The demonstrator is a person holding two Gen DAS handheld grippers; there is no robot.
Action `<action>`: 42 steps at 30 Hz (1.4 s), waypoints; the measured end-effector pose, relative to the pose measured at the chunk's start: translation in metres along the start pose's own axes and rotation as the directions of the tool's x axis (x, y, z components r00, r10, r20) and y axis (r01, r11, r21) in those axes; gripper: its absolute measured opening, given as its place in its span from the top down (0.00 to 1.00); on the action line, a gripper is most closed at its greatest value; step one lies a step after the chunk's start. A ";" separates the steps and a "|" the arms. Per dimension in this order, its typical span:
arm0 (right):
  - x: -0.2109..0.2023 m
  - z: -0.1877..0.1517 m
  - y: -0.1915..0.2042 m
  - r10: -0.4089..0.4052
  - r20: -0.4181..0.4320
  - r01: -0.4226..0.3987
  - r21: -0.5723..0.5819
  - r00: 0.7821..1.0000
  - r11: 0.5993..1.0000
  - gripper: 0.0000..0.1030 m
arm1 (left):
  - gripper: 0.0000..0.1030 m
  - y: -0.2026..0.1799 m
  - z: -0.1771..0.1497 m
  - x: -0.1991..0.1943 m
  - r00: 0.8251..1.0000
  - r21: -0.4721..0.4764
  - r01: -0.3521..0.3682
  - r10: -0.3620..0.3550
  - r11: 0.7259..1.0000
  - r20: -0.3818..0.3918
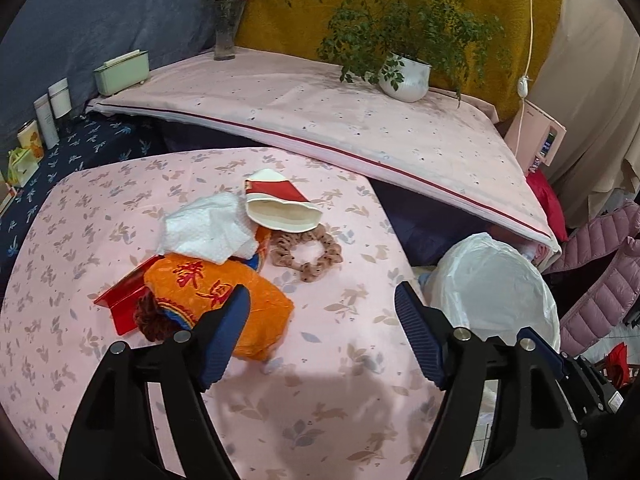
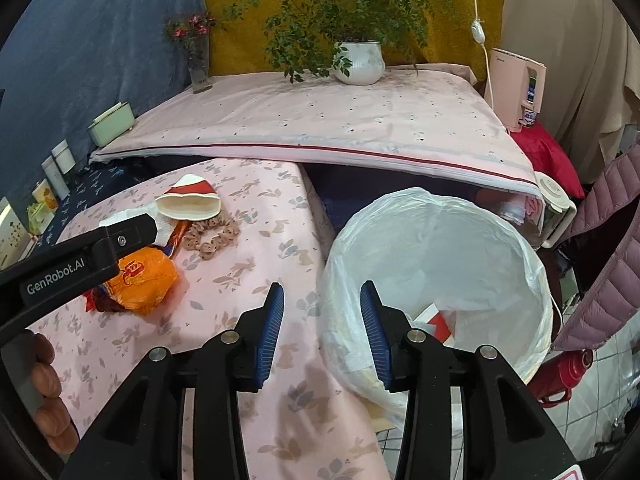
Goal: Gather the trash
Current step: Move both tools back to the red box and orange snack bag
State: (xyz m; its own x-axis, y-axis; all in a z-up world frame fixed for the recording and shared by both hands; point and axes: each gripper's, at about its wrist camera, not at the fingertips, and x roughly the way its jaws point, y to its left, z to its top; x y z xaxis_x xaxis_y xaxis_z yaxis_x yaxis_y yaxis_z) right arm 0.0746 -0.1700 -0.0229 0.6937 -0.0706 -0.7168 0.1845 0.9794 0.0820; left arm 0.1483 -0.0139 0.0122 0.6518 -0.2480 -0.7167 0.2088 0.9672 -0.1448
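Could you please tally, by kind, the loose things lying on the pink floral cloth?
Paper cup: 1
White tissue: 1
Orange wrapper: 1
Red card: 1
Hair scrunchie: 1
Total: 5

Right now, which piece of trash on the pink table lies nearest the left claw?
The orange snack bag: it lies right at the left claw, partly behind one finger. The white tissue and the flattened paper cup lie farther back.
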 end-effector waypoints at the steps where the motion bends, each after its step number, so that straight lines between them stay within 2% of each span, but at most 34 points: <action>1: 0.001 -0.001 0.006 0.005 -0.002 -0.005 -0.008 1.000 1.000 0.57 | 0.30 0.006 -0.001 0.000 1.000 -0.003 -0.010 0.010 1.000 0.002; 2: 0.002 -0.003 0.013 0.010 -0.003 -0.010 -0.020 1.000 1.000 0.52 | 0.30 0.013 -0.003 0.001 1.000 -0.004 -0.020 0.020 1.000 0.000; 10: 0.012 -0.013 0.059 0.057 -0.036 -0.061 -0.092 0.998 0.994 0.49 | 0.29 0.068 -0.017 0.004 0.995 -0.028 -0.098 0.098 0.995 -0.014; 13: 0.016 -0.016 0.075 0.080 -0.047 -0.085 -0.115 0.996 0.990 0.47 | 0.19 0.092 -0.021 0.002 0.992 -0.045 -0.129 0.129 0.991 -0.008; 20: 0.027 -0.023 0.116 0.113 -0.063 -0.123 -0.191 0.992 0.974 0.42 | 0.18 0.145 -0.033 0.006 0.981 -0.036 -0.192 0.191 0.981 -0.015; 24: 0.036 -0.023 0.136 0.126 -0.077 -0.141 -0.227 0.989 0.964 0.40 | 0.18 0.169 -0.037 0.014 0.977 -0.020 -0.214 0.213 0.977 -0.026; 29: 0.051 -0.024 0.160 0.134 -0.100 -0.157 -0.265 0.986 0.951 0.40 | 0.19 0.191 -0.037 0.025 0.978 -0.015 -0.208 0.207 0.978 -0.041; 32: 0.061 -0.023 0.172 0.127 -0.113 -0.155 -0.283 0.985 0.947 0.39 | 0.24 0.201 -0.034 0.033 0.982 -0.030 -0.185 0.183 0.982 -0.055; 34: 0.067 -0.023 0.179 0.115 -0.117 -0.145 -0.297 0.986 0.944 0.39 | 0.33 0.204 -0.031 0.040 0.984 -0.036 -0.166 0.164 0.985 -0.070; 38: 0.077 -0.020 0.187 0.099 -0.120 -0.132 -0.312 0.988 0.941 0.40 | 0.43 0.204 -0.028 0.053 0.984 -0.014 -0.159 0.157 0.987 -0.088; 40: 0.083 -0.019 0.188 0.093 -0.126 -0.129 -0.315 0.988 0.940 0.39 | 0.59 0.203 -0.027 0.057 0.985 -0.012 -0.142 0.140 0.990 -0.096; 41: 0.086 -0.018 0.189 0.090 -0.131 -0.128 -0.316 0.987 0.940 0.40 | 0.63 0.202 -0.027 0.060 0.987 -0.012 -0.129 0.128 0.992 -0.102; 42: 0.087 -0.018 0.189 0.089 -0.134 -0.128 -0.315 0.987 0.940 0.41 | 0.73 0.201 -0.027 0.061 0.988 -0.011 -0.118 0.116 0.993 -0.106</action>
State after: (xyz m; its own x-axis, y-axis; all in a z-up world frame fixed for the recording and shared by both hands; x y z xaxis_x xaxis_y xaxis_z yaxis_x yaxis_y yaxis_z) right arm 0.1576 0.0122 -0.0824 0.6078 0.0427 -0.7929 -0.1346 0.9896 -0.0499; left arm 0.2105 0.1673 -0.0786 0.5905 -0.1271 -0.7970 0.1225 0.9902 -0.0672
